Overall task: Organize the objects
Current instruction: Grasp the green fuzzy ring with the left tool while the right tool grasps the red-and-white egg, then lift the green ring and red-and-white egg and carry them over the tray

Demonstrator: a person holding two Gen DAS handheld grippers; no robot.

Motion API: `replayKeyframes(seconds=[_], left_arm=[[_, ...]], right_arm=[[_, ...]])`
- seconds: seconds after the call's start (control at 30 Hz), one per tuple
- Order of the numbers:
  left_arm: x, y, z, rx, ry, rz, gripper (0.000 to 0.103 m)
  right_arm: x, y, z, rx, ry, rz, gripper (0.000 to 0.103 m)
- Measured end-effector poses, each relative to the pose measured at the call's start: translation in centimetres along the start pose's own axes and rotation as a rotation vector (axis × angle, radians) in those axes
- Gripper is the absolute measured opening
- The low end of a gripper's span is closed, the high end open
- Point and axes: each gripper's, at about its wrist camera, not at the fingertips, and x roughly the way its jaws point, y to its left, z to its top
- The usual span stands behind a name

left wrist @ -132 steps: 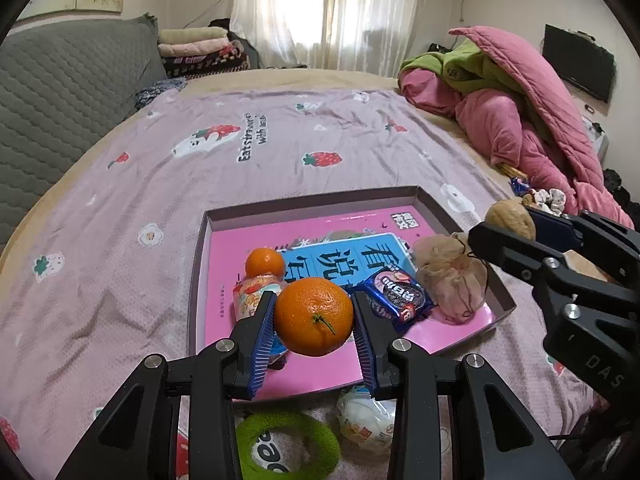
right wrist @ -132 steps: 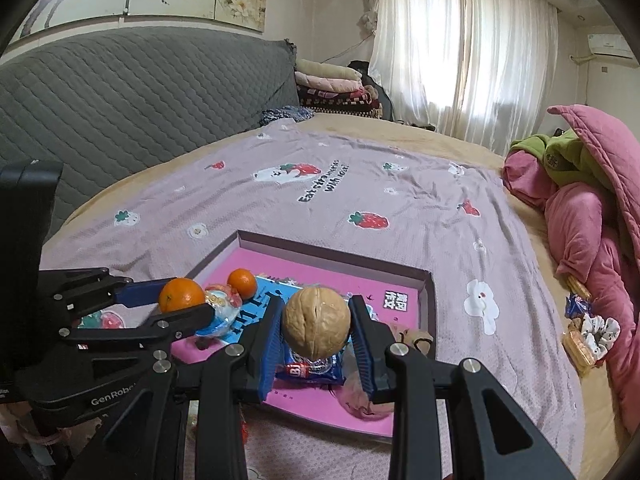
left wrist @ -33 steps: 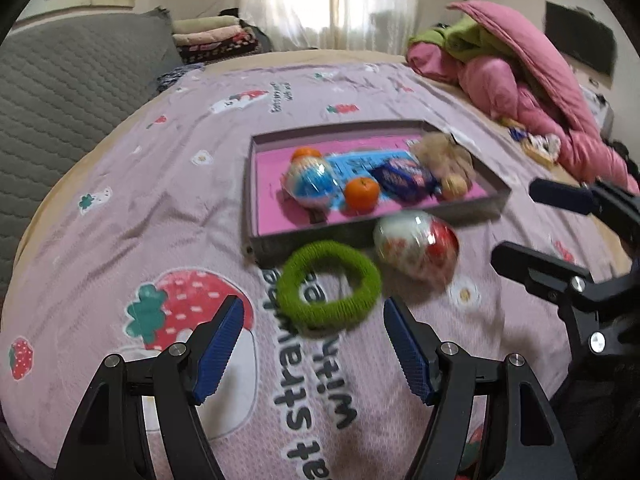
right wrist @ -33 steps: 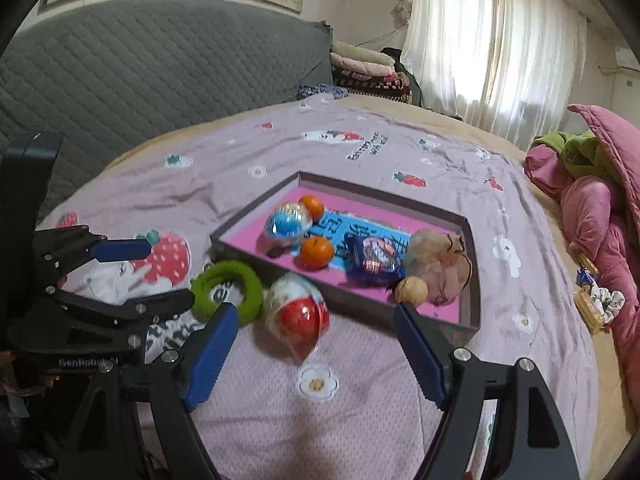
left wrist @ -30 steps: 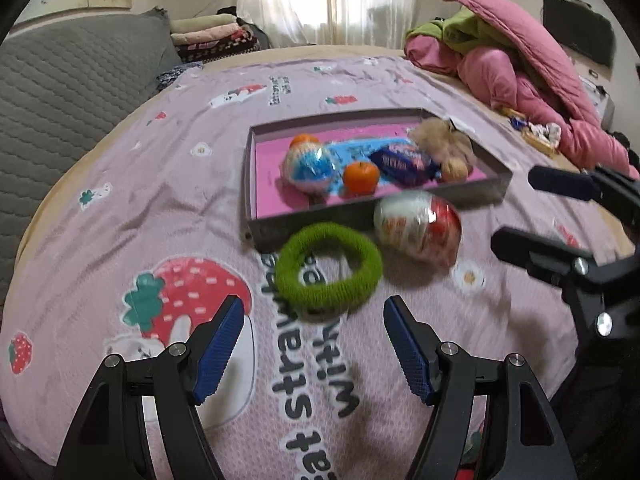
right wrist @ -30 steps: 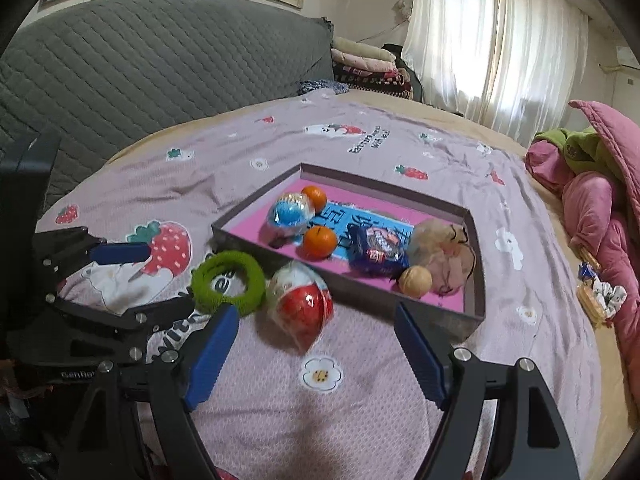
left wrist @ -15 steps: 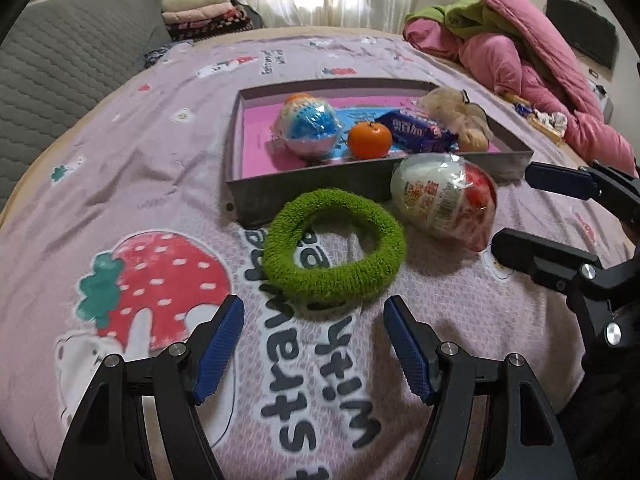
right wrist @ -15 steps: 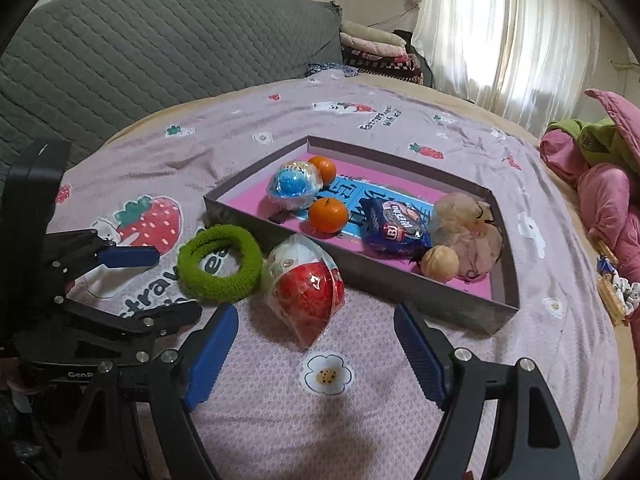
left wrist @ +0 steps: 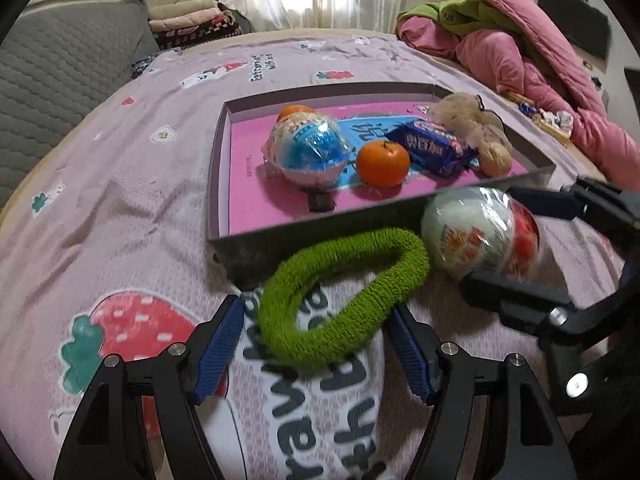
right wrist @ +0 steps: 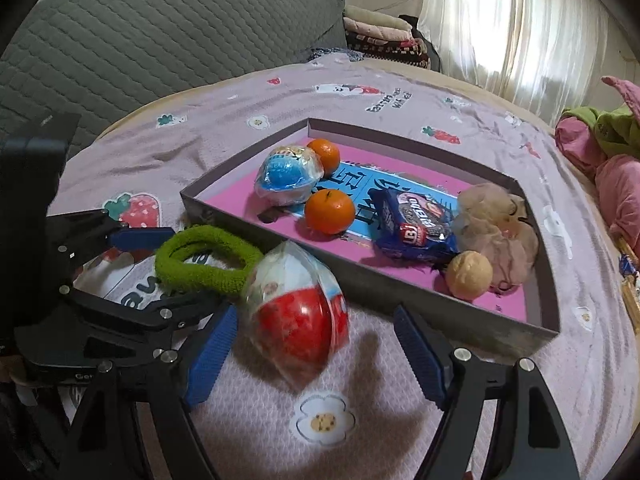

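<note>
The bed [left wrist: 100, 208], under its pink strawberry sheet, fills both views, and it looms closer than a second ago: both grippers have dropped toward the 2 things left outside the tray.

The tray [left wrist: 218, 184] sits mid-bed and already holds 2 oranges, a blue egg [left wrist: 308, 152], a biscuit pack [right wrist: 416, 220], a mesh pouch [right wrist: 498, 220] and a walnut [right wrist: 469, 276]. About 4 seconds ago the left claw clamped one orange [right wrist: 330, 211] and the right one the walnut above the tray; both now lie inside it, so those 2 placements look done.

The red egg [right wrist: 298, 316] lies on the sheet against the tray's near wall. The right gripper [right wrist: 310, 354] stands wide apart around it, the left pad close to the wrapper, the right pad well clear, nothing pinched yet.

The green ring [left wrist: 340, 294] lies beside the egg, touching the tray's near corner. The left gripper [left wrist: 316, 344] is spread just as wide, its 2 pads flanking the ring's near edge without pressing it. A second ago the ring lay well ahead of the pads.

Judging by this, the step in hand is a paired pickup of ring and egg, the last 2 items to go in.
</note>
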Motion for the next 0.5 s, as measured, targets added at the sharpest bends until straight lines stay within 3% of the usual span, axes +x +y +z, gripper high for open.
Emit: replayKeyframes(seconds=[0.1,0.13,0.27,0.3,0.4,0.5], left_arm=[[0.51,0.37,0.62,-0.014,-0.012,-0.017,0.074],[0.73,0.37,0.8,-0.017,-0.011,-0.023,0.074],[1.13,0.46,1.02,-0.029,-0.009,-0.021,0.073],[1.11,0.47,1.0,-0.033,-0.008,-0.021,0.067],[0.78,0.44,0.97,-0.04,-0.015,-0.026,0.033],[0.49,0.05,0.87,-0.033,-0.012,-0.026,0.023]], right_arm=[[0.8,-0.06,0.32,0.003,0.015,0.017,0.065],[0.93,-0.08,0.34,0.008,0.014,0.029,0.054],[1.04,-0.17,0.3,0.014,0.013,0.037,0.052],[1.06,-0.18,0.3,0.018,0.012,0.038,0.052],[0.91,-0.46,0.28,0.032,0.009,0.044,0.052],[0.73,-0.7,0.33,0.037,0.005,0.031,0.052]])
